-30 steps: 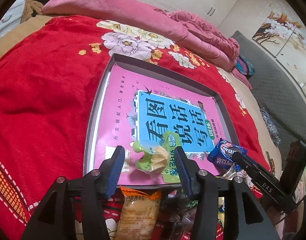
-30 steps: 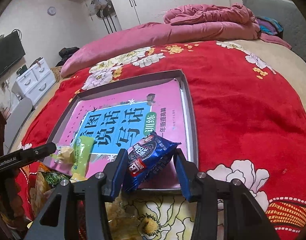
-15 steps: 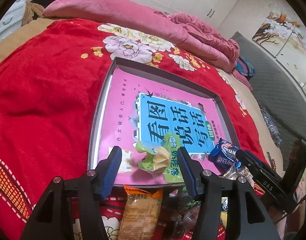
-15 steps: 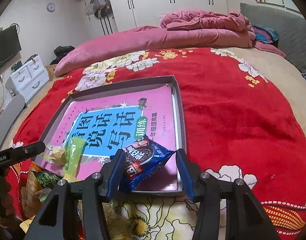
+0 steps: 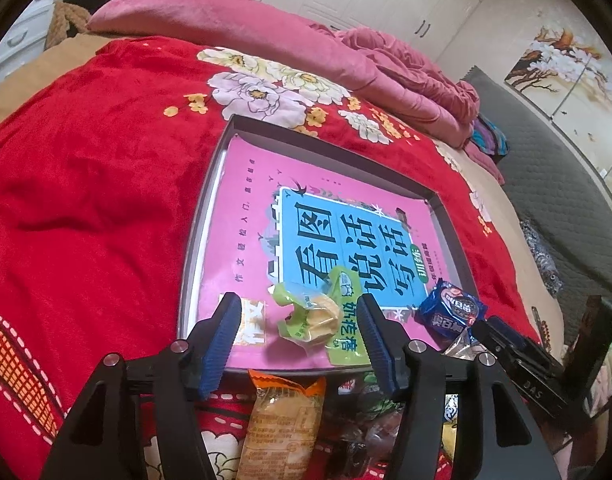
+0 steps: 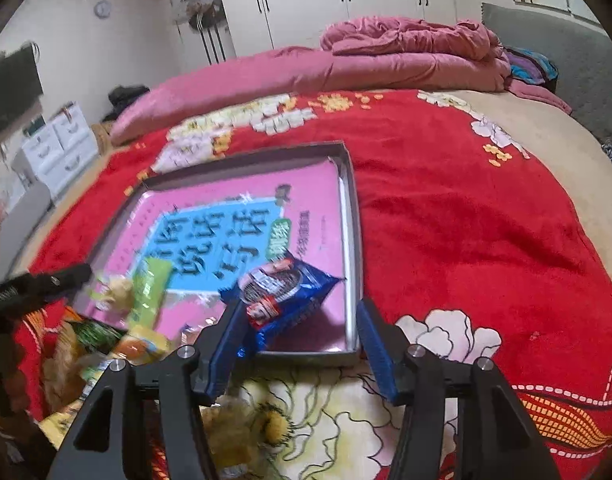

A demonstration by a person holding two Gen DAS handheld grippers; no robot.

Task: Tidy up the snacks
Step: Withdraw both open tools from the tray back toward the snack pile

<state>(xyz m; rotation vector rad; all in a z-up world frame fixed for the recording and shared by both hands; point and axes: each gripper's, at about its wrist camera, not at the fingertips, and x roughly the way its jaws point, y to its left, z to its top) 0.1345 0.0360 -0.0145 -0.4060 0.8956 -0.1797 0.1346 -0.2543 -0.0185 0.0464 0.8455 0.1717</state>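
Nearest, loose snacks (image 5: pixel 280 420) crowd the bed's front edge. Both claws have just been opening: left claw (image 5: pixel 298 340) stands clear of the green packet (image 5: pixel 326 320), right claw (image 6: pixel 298 340) brushes the blue biscuit pack (image 6: pixel 282 292) by the tray (image 6: pixel 352 240) front corner; withdrawing could drag it out.

Even indoor light, soft shadows; strong fisheye bending, dark corner vignette; right wrist view motion-blurred, left sharp.

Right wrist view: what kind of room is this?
A bedroom, most likely: a bed with a red floral blanket, a pink quilt folded at its far end, and white wardrobe doors behind.
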